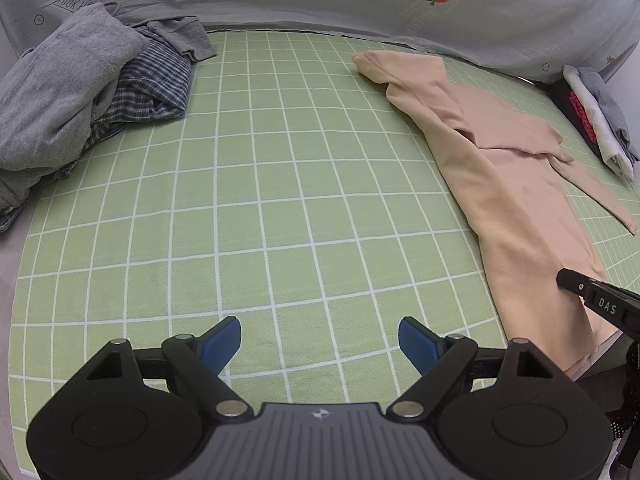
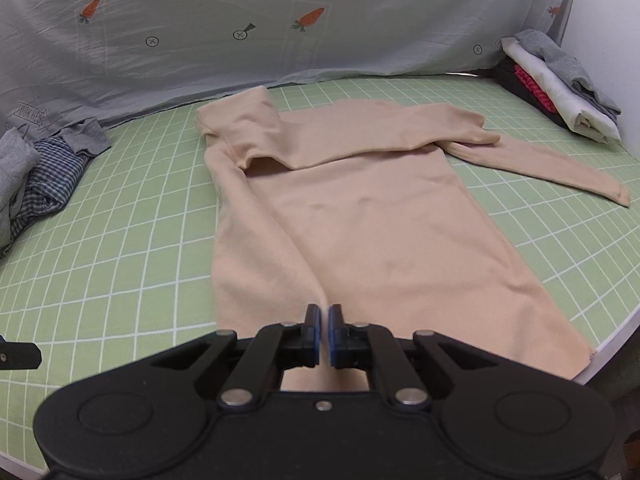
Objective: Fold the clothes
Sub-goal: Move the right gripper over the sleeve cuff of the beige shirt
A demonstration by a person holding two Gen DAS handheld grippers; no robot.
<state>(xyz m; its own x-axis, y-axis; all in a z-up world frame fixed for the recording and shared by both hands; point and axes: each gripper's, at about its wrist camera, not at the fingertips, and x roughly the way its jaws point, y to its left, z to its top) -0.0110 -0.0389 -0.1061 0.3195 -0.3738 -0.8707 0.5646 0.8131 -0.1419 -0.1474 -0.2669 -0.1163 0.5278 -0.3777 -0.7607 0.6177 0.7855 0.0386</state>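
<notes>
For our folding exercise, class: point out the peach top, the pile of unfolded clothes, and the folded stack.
peach top [image 2: 360, 216]: right wrist view, middle of its body.
pile of unfolded clothes [image 1: 76, 92]: left wrist view, grey garment on top.
folded stack [image 2: 560, 92]: right wrist view, white layer.

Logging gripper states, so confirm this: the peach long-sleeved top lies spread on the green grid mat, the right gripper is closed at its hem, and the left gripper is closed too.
One error: the left gripper is open over bare green grid mat, as the left wrist view shows. The rest stands.
</notes>
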